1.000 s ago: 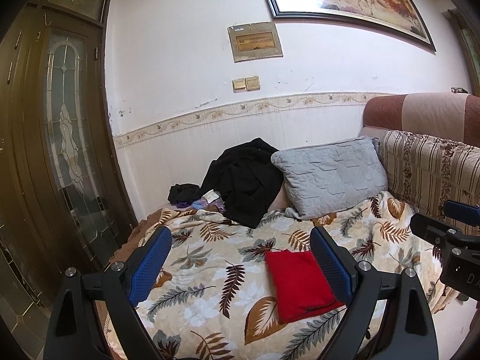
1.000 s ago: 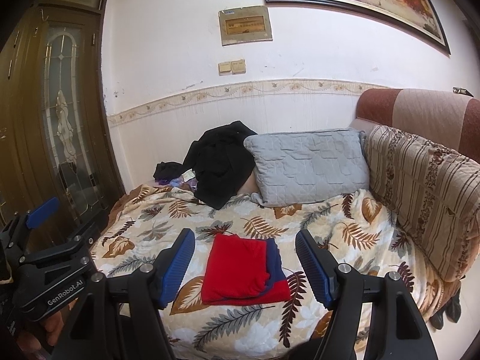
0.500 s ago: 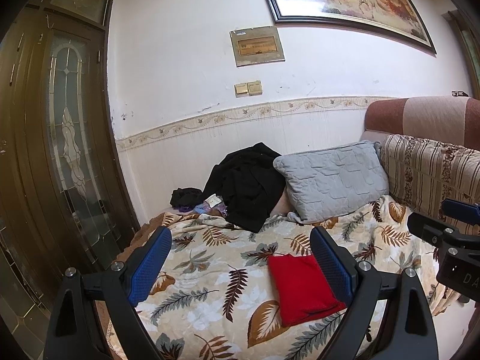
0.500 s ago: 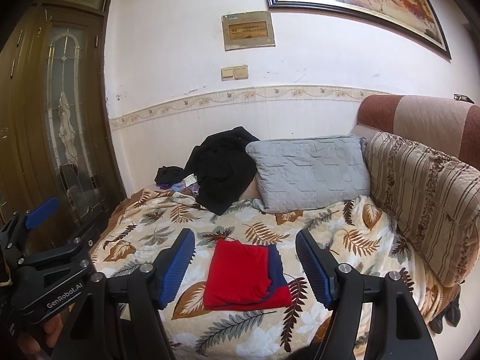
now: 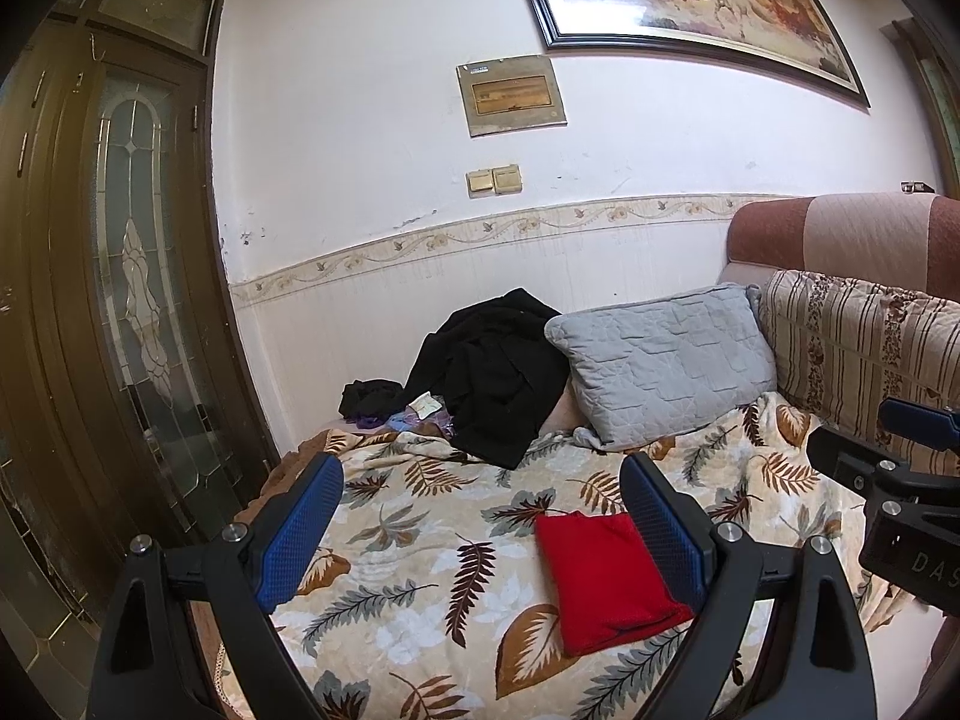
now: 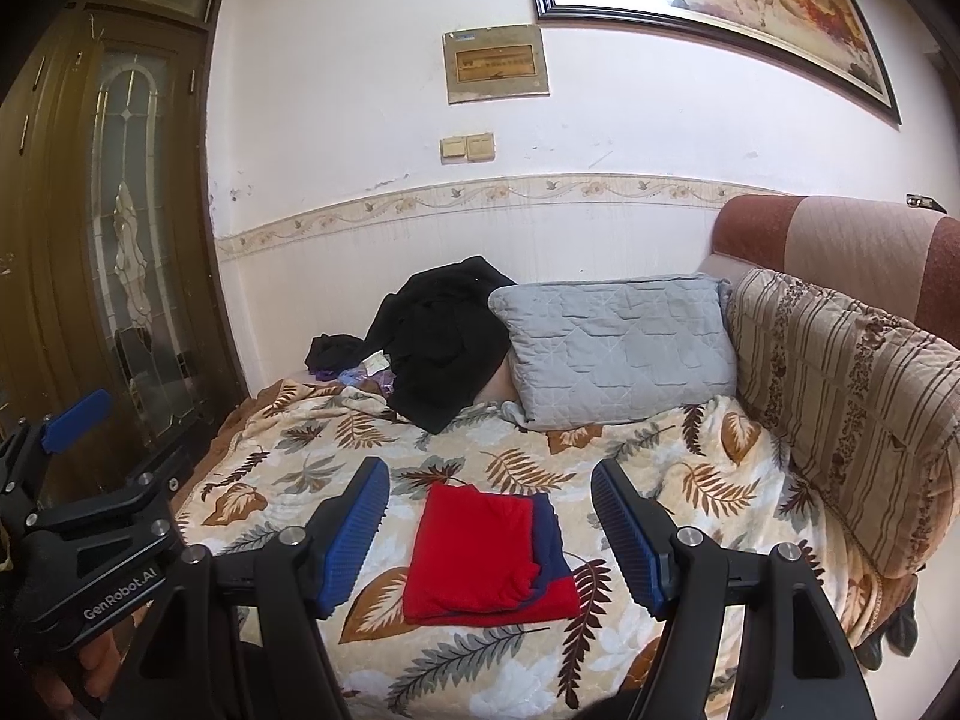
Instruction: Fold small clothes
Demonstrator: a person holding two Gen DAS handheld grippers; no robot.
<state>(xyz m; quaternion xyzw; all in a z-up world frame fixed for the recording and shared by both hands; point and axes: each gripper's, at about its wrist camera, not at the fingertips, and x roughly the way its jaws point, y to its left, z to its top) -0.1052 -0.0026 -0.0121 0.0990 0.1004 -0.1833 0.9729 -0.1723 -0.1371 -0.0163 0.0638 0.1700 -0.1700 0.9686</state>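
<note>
A folded red garment [image 6: 480,552] with a navy layer showing along its right side lies flat on the leaf-print blanket [image 6: 288,468]. In the left wrist view the red garment [image 5: 600,576] sits low and right, partly behind the right finger. My left gripper [image 5: 483,471] hangs above the near part of the bed, open and empty. My right gripper [image 6: 489,474] hovers short of the garment, open and empty, framing it between its blue pads. Each gripper's body shows at the edge of the other's view.
A grey quilted pillow [image 6: 618,348] leans at the bed's head beside a heap of black clothes [image 6: 444,330] and small items. A striped cushion [image 6: 840,396] lines the right side. A dark wooden door with glass [image 5: 138,300] stands left. Blanket to the garment's left lies bare.
Both views have drifted slightly downward in frame, the wall and bed sitting a little lower than a second ago. The garment has not moved, and both grippers' jaws stand as wide as before.
</note>
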